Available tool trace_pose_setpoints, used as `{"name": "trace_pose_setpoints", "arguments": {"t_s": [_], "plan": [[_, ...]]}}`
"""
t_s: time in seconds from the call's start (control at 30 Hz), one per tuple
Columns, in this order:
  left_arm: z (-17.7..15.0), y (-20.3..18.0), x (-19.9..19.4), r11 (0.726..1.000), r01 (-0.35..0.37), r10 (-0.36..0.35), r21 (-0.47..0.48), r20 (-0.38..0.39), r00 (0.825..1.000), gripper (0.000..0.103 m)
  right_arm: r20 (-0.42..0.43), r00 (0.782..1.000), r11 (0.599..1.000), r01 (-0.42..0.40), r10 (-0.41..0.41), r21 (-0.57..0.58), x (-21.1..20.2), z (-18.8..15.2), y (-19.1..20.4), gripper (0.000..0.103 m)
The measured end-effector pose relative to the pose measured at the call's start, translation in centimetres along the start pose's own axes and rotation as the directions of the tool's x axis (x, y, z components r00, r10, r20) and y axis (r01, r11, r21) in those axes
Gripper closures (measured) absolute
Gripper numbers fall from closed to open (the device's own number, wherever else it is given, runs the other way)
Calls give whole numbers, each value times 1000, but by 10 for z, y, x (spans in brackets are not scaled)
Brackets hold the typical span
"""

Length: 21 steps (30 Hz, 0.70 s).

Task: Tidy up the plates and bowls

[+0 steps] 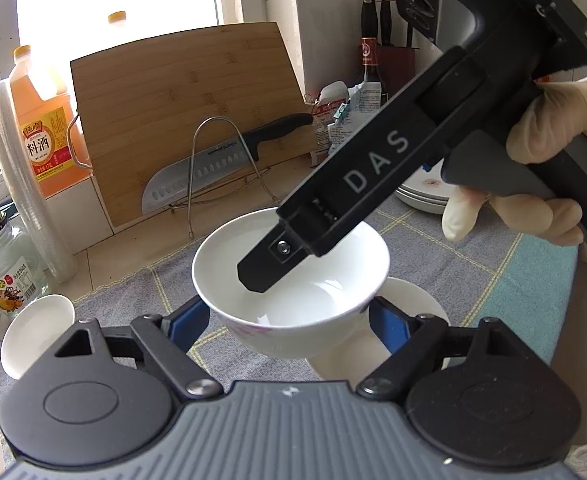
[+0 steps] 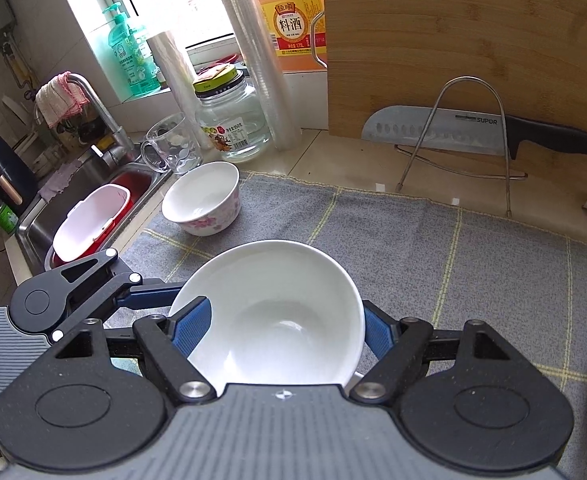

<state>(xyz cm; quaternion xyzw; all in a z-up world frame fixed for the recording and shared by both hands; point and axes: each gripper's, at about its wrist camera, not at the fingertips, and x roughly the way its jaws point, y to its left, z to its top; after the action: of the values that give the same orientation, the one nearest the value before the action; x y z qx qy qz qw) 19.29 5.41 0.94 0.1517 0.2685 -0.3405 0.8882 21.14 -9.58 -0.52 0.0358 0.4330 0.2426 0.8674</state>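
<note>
Bowls were the step in hand. The left hand-held gripper [image 1: 289, 322] pinched a plain white porcelain bowl [image 1: 329, 300] by its outer sides, a blue pad on each flank, and held it clear of the grey checked cloth [image 2: 433, 248] on the table [image 2: 333, 160]. The right hand-held gripper [image 2: 283, 330] stood spread at the same bowl, its left finger inside the rim and its right one outside the right wall. Whether it truly bore on the bowl I could not tell.

Just under and to the right of the held bowl sat a second plain white bowl [image 1: 409, 308]. A white bowl with pink flowers [image 2: 203, 200] stood farther left near the sink, and a stack of white plates [image 1: 421, 196] lay far right.

To my eye the bowl was being carried to nest with another. That next move called for levelling it, centring it over the chosen bowl, drawing the inner finger out, and lowering gently so porcelain did not knock.
</note>
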Motion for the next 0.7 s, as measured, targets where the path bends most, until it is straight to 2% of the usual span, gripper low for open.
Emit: {"name": "trace_pose_setpoints", "arguments": {"t_s": [0.3, 0.7], "plan": [[-2, -21, 2, 998, 48, -47, 30, -8, 999, 17, 2, 999, 998, 35, -35, 48, -17, -27, -8, 19], [-9, -32, 11, 996, 81, -79, 37, -46, 996, 17, -11, 999, 995, 52, -51, 86, -21, -43, -15, 19]]}}
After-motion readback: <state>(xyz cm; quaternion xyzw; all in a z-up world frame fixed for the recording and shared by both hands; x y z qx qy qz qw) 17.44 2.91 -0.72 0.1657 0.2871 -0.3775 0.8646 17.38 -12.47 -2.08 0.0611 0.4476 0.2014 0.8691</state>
